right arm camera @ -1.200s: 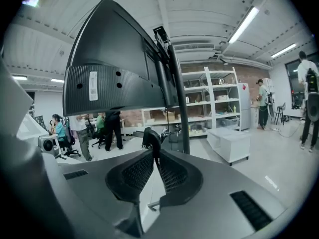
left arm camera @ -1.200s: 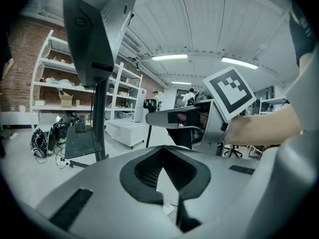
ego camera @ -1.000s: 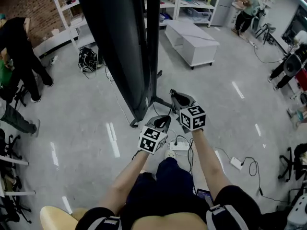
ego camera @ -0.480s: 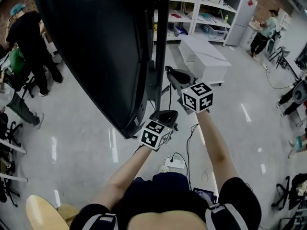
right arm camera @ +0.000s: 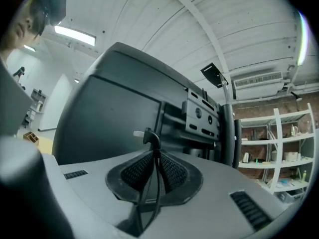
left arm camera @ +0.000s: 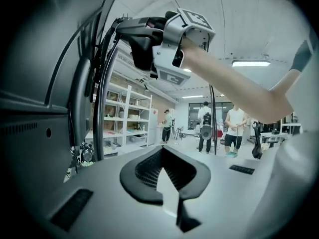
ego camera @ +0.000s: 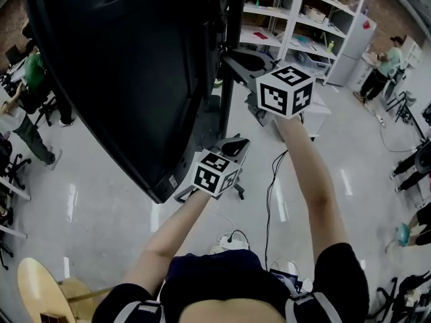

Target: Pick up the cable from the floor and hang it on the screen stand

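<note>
Cable (right arm camera: pixel 157 183) pinched between nearly closed right gripper (right arm camera: pixel 152 152) (plug (right arm camera: pixel 145 133) protruding).

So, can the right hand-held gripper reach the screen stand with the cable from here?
Probably yes: the right hand-held gripper, shut on the cable, faces the screen stand with nothing between.

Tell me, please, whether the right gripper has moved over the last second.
Yes. The right gripper, shut on the thin black cable, has climbed from near the foot of the screen stand's black upright post to high beside it.
</note>
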Tool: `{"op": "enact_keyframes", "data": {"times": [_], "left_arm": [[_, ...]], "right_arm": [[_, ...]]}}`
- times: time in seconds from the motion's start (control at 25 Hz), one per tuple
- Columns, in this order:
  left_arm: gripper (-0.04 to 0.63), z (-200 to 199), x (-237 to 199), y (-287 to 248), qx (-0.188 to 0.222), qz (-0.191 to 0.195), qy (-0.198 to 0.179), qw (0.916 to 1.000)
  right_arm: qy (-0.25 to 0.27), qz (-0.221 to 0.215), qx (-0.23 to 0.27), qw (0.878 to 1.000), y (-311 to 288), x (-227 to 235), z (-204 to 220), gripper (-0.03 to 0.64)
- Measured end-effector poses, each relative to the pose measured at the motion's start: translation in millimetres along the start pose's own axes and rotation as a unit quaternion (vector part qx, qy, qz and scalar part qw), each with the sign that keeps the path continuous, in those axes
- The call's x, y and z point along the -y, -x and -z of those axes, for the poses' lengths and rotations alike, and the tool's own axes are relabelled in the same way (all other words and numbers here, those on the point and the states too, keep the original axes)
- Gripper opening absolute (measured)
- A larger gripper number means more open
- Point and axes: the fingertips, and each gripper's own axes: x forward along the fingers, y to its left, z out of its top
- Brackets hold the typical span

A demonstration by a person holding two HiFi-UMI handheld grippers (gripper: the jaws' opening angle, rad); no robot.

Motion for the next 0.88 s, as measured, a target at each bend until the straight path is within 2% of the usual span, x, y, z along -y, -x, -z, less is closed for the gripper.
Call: {"op": "enact_keyframes", "data": {"times": [0.24,0.56,0.76,0.88], "left_arm": [[0.006,-26,-28,-10,0.011,-0.026,-0.022,0.9994],[0.006,-74,-69,-12,0.026,-0.044,-0.027,0.9983],[0.006,-99,-76,-16,0.015,-0.041,-0.029,0.9986],[0.006,-107,-72,-19,0.016,-0.033,-0.024,0.9991]], "right_arm": [[0.045,-0.033,0.024,0.998,-25,3,-58,0.054],[0.087,-0.043,0.042,0.994,-59,16,-136,0.054],[0.085,-0.048,0.056,0.994,-72,25,-189,0.054],[0.084,-0.034,0.052,0.994,-80,40,-204,0.054]]}}
